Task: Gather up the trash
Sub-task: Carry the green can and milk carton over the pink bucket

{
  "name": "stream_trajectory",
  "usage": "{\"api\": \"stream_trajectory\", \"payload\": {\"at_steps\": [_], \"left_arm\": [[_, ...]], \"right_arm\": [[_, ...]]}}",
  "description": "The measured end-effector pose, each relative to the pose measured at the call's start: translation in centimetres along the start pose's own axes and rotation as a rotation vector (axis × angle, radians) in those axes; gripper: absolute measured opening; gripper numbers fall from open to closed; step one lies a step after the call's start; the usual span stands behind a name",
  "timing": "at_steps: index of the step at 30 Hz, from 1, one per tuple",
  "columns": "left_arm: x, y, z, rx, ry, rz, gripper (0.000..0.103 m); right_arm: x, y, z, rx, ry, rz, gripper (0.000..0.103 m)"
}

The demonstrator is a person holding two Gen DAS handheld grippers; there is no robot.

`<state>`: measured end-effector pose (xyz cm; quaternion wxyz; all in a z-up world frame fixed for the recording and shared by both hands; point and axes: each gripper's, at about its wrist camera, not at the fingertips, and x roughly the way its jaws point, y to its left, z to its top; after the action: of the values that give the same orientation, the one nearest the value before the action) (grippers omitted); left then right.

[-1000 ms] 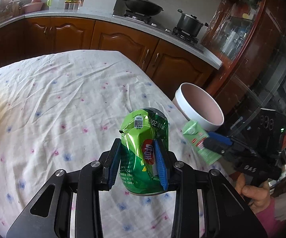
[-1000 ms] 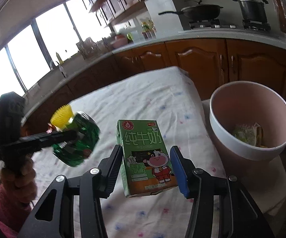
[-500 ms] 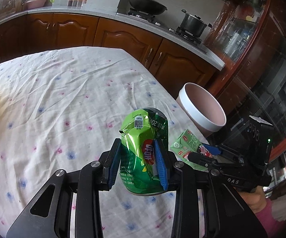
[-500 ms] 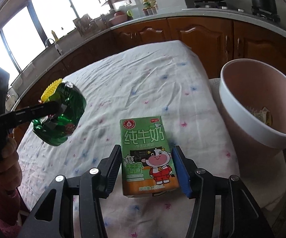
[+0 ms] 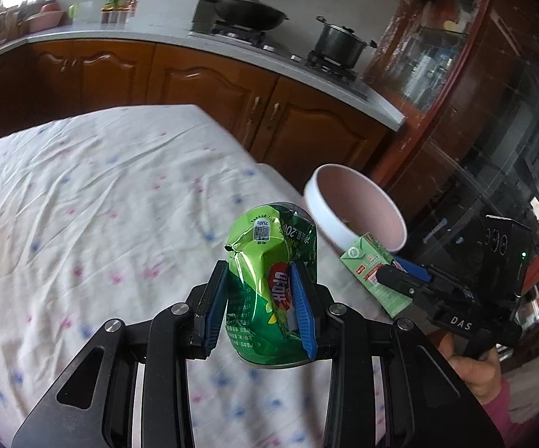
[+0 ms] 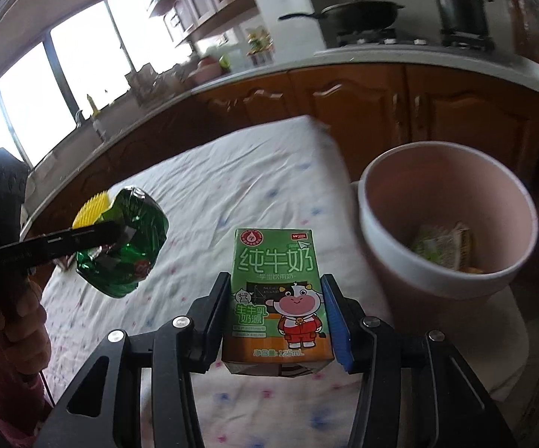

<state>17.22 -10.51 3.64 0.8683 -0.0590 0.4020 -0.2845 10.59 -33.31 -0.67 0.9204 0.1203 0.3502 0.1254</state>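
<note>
My left gripper (image 5: 258,295) is shut on a crushed green can (image 5: 269,261) and holds it above the table; the can also shows in the right wrist view (image 6: 123,246). My right gripper (image 6: 276,310) is shut on a green milk carton (image 6: 276,291), held above the table's right edge; the carton also shows in the left wrist view (image 5: 372,270). A pink bin (image 6: 377,220) stands just right of the carton with wrappers inside; it shows in the left wrist view (image 5: 321,216) beyond the can.
The table has a white cloth with small flowers (image 5: 101,205). A yellow spiky thing (image 6: 90,212) lies behind the can. Wooden cabinets (image 5: 202,86) and a counter with a wok (image 5: 247,9) and pot (image 5: 338,44) stand behind. A glass cabinet (image 5: 456,74) is at right.
Both grippers have moved with their loads. The carton has moved closer to the bin, and the can has moved toward the bin as well.
</note>
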Motion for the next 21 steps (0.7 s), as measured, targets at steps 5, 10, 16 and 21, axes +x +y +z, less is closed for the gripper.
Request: {"api": "stream_trajectory", "payload": {"at_steps": [5,10,16,21], "left_arm": [[1.5,-2.8,1.6,0.039,-0.002,-0.028,0.031],[3.0,-5.2,2.9,0.068,-0.001,-0.052,0.031],[4.7,-7.3,4.2,0.089,0.009,-0.069,0.031],[6.6,-8.6,5.6,0.098,0.019,-0.065,0.031]], "right_arm": [[-1.7,-2.0,0.8,0.042,-0.048,-0.023,0.048],[-3.2,-4.3,1.6,0.086,-0.087,-0.049,0.048],[-4.5,-6.6,2.5,0.134,-0.134,-0.073,0.048],[-4.5,-8.6,3.3,0.177,-0.155,-0.082,0.048]]}}
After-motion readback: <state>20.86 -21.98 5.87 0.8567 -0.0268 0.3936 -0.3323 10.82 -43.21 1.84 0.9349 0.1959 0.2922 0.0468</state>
